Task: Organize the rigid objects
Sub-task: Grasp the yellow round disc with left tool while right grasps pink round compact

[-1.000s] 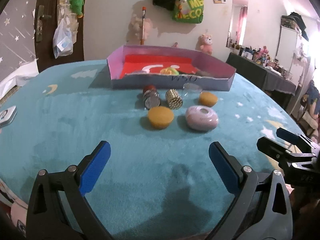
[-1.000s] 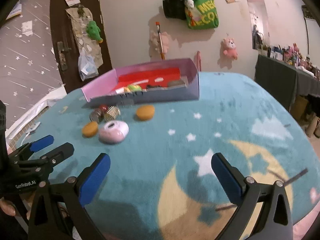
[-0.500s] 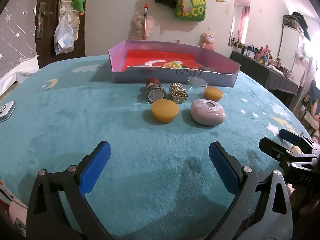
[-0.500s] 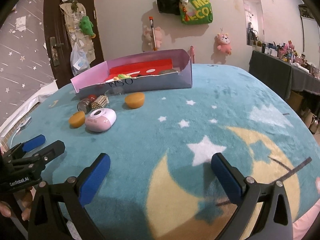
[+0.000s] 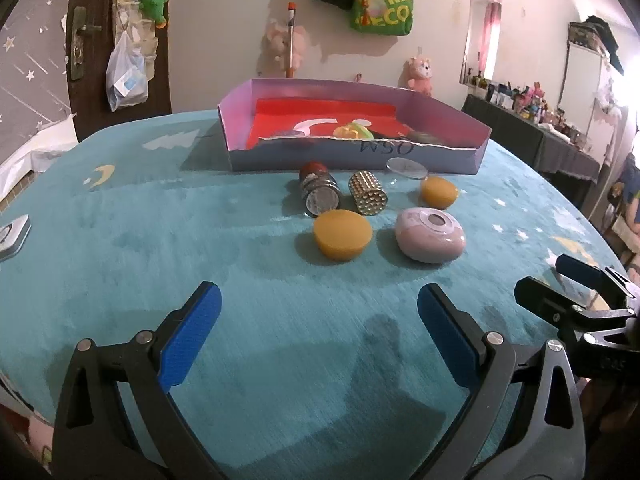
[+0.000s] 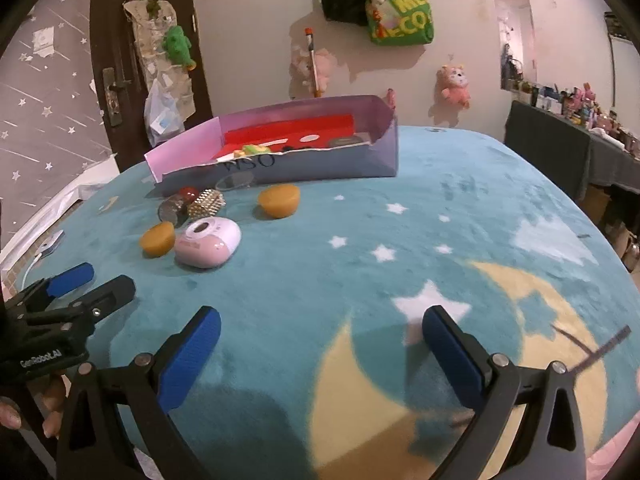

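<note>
Both the left gripper (image 5: 318, 322) and the right gripper (image 6: 320, 346) hover with jaws released, grasping nothing, above the teal plush blanket (image 5: 200, 248). Two orange round pucks (image 5: 343, 234), a pink oval case (image 5: 431, 234) and two small cylinders (image 5: 367, 192) lie just before the shallow purple cardboard box (image 5: 360, 156).

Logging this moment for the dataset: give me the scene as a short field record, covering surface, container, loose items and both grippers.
surface: teal rug with moon and star pattern
container: shallow purple box, red lining, a few items already inside
loose items: two orange pucks, pink oval case, studded gold cylinder, dark jar lying on its side, clear disc
left gripper: open, empty, short of the items
right gripper: open, empty, over the yellow moon
</note>
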Action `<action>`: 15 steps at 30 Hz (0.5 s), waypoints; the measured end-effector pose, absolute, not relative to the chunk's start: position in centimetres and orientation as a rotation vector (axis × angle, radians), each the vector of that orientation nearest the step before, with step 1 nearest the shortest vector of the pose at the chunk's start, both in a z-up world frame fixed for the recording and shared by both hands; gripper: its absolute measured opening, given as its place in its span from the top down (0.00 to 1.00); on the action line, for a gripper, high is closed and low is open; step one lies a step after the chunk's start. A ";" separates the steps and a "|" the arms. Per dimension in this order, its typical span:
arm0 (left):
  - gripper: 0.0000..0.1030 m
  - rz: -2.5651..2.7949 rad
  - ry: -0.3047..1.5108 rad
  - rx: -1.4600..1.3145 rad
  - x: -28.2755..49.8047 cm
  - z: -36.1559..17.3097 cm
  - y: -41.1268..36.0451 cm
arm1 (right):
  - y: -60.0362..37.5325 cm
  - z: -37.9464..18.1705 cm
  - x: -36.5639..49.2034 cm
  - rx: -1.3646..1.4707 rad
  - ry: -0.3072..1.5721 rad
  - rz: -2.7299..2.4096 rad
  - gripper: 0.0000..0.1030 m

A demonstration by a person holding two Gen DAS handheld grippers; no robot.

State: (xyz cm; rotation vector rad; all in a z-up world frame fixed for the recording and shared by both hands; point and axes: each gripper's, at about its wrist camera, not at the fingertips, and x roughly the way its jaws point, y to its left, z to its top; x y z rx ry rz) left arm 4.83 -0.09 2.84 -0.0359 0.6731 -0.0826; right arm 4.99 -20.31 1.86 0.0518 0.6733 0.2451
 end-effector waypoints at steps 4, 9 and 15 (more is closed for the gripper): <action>0.03 -0.074 0.707 -0.016 6.1 3.3 0.3 | -19.4 2.2 6.1 0.059 0.692 0.274 0.00; 0.03 -0.075 0.729 0.018 7.4 4.0 0.8 | -18.1 3.1 7.6 0.047 0.715 0.313 0.00; 0.03 -0.099 0.768 0.041 9.2 4.1 1.1 | -16.1 3.5 9.6 0.010 0.765 0.365 0.00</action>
